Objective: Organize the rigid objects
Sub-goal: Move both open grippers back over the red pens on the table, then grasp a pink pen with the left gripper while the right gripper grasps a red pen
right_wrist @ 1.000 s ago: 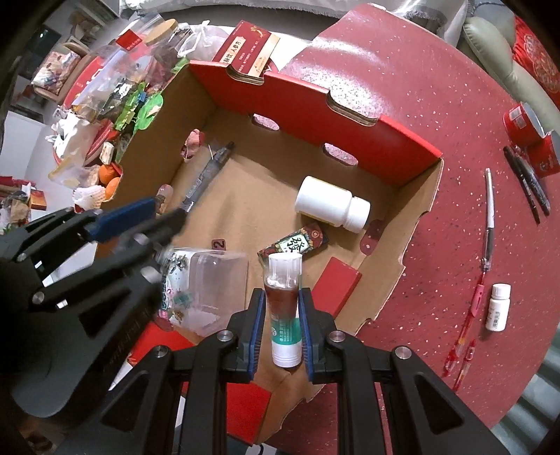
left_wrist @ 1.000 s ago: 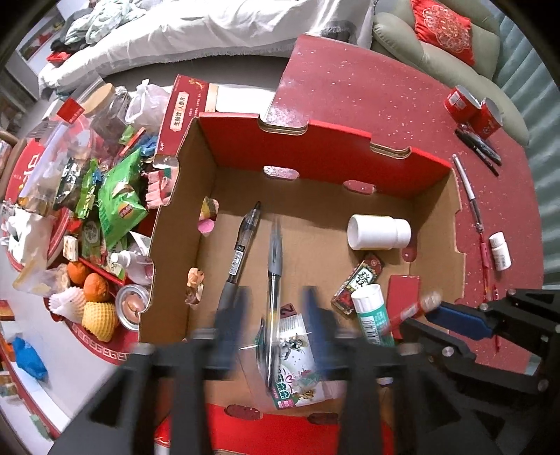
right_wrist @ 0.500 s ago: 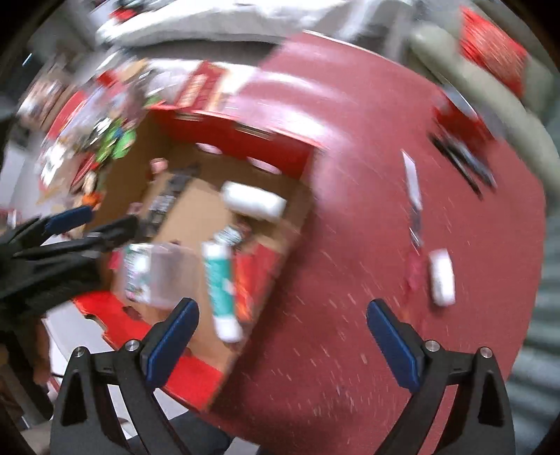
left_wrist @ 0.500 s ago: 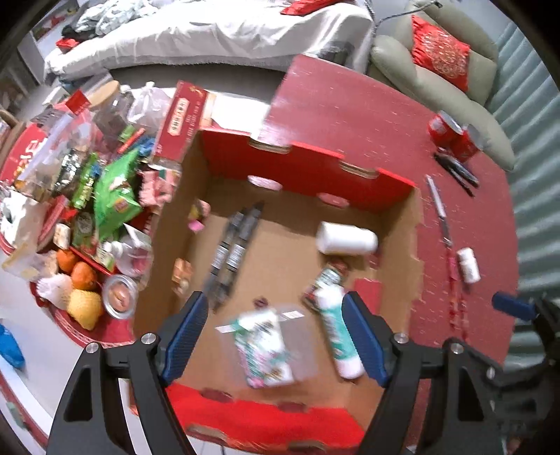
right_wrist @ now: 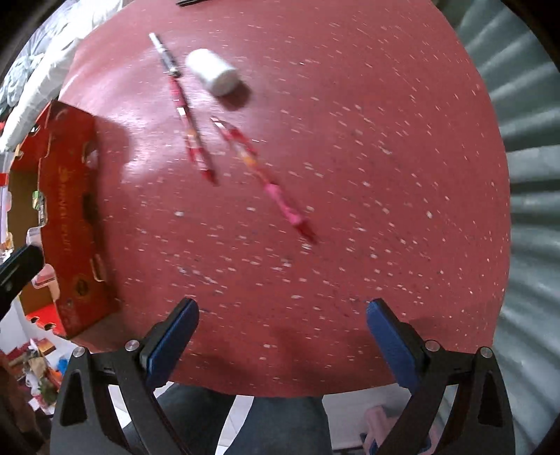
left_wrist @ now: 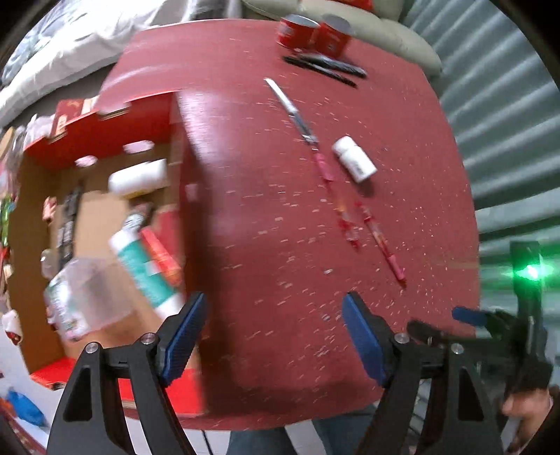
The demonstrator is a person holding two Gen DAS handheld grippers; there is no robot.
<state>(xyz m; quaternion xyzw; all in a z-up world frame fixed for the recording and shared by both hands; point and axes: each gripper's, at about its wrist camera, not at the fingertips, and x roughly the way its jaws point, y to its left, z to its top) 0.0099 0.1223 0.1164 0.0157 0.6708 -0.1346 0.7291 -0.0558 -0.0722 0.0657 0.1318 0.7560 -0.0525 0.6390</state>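
My left gripper (left_wrist: 273, 315) is open and empty over the red table (left_wrist: 259, 210), just right of the red cardboard box (left_wrist: 105, 136). In the box lie a white bottle (left_wrist: 138, 176), a teal-labelled glue stick (left_wrist: 147, 273), a clear plastic container (left_wrist: 84, 297) and black pens. On the table ahead are a small white bottle (left_wrist: 353, 159), a silver pen (left_wrist: 290, 108) and two red pens (left_wrist: 381, 245). My right gripper (right_wrist: 281, 315) is open and empty above the bare table (right_wrist: 350, 175). The small white bottle (right_wrist: 213, 71) and red pens (right_wrist: 262, 171) lie beyond it, the box (right_wrist: 70, 224) at its left.
Two red cans (left_wrist: 311, 31) and black pens (left_wrist: 325, 66) sit at the table's far edge. A corrugated grey wall (left_wrist: 507, 140) runs along the right. Snacks and clutter lie left of the box. The person's legs show below the table's near edge.
My right gripper let go of the glue stick, which now lies in the box, opened wide and swung right over the table. My left gripper opened and moved right off the box.
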